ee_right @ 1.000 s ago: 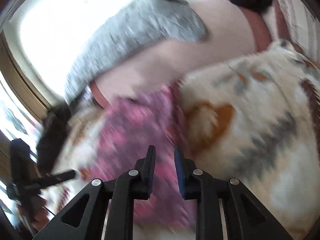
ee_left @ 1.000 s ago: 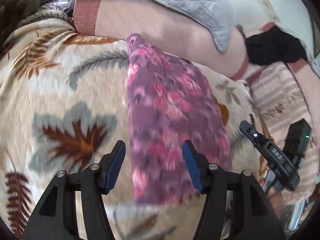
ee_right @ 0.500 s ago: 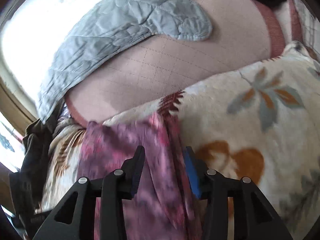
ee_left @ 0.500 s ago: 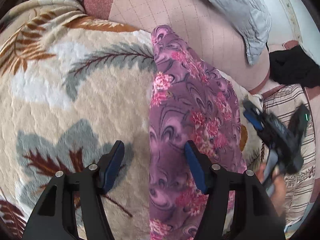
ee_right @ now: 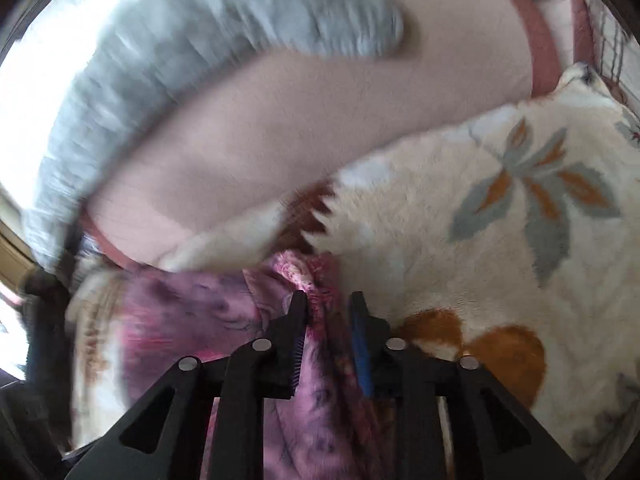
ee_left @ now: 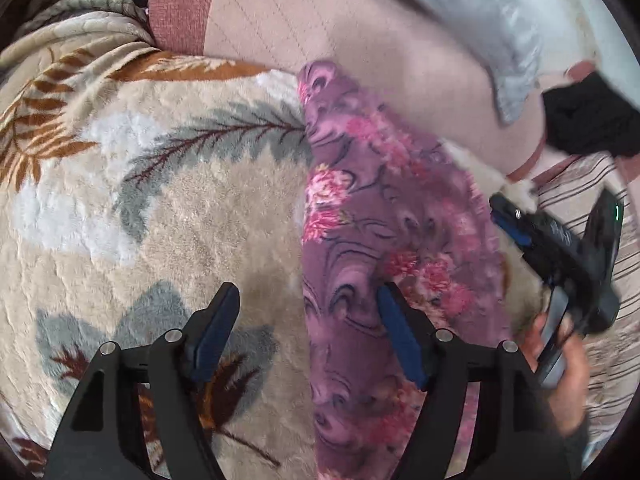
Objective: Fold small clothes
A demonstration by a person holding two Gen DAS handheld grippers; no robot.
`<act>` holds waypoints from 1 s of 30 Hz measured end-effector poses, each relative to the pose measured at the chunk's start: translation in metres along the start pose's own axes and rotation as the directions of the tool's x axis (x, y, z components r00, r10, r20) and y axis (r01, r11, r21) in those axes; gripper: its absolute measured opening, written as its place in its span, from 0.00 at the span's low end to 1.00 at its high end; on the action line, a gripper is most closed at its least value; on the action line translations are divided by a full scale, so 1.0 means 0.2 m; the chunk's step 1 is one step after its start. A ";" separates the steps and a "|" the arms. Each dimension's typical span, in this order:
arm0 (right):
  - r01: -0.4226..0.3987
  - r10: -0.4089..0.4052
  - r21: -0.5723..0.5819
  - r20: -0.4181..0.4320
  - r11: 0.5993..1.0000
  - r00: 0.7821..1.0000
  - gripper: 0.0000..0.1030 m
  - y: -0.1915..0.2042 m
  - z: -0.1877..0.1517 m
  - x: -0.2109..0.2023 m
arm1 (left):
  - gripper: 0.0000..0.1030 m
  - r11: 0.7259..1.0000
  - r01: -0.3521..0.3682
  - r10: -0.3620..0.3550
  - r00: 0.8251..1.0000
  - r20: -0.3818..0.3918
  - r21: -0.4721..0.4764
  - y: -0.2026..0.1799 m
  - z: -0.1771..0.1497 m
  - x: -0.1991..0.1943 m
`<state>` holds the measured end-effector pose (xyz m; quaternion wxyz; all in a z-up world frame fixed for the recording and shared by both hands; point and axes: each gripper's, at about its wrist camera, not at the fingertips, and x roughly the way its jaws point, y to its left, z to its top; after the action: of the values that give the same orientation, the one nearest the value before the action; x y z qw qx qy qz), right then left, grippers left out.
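A purple garment with pink flowers [ee_left: 384, 240] lies as a long folded strip on a cream leaf-print blanket [ee_left: 160, 208]. My left gripper [ee_left: 308, 312] is open and empty, straddling the garment's left edge just above it. My right gripper [ee_right: 327, 304] has its jaws narrowed around a bunched edge of the garment [ee_right: 316, 280]; cloth sits between the fingers. The right gripper also shows at the garment's right side in the left wrist view [ee_left: 516, 228], held by a hand [ee_left: 568, 376].
A pink quilted cushion [ee_left: 360, 32] and a grey quilted pillow [ee_right: 200, 40] lie beyond the blanket. A black cloth [ee_left: 588, 120] sits at the far right, by a striped sheet [ee_left: 600, 184]. Blanket folds bunch at the upper left [ee_left: 80, 24].
My right gripper has dropped to the garment's edge and narrowed its jaws around the cloth. My left gripper has stayed open over the garment's left edge with little movement.
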<state>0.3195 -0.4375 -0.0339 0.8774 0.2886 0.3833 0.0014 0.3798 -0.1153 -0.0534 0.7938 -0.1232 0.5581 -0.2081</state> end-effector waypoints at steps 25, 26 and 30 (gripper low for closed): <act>-0.206 0.196 -0.019 -0.245 0.978 0.949 0.40 -0.09 -0.39 -0.05 | 0.51 0.975 0.163 -0.182 0.975 -0.124 -0.149 -0.06 -0.13 0.07; -0.186 0.169 -0.051 -0.236 0.981 0.957 0.38 -0.07 -0.39 -0.07 | 0.35 0.984 0.128 -0.143 0.982 -0.126 -0.121 -0.07 -0.13 0.06; -0.118 0.098 -0.127 -0.153 0.985 0.983 0.27 0.05 -0.42 -0.20 | 0.22 0.993 0.090 -0.096 0.992 -0.086 -0.074 -0.12 -0.15 -0.04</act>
<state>0.2367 -0.3964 -0.0470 0.8633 0.2477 0.4291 0.0963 0.3455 -0.1324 -0.0465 0.7525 -0.1674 0.5938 -0.2305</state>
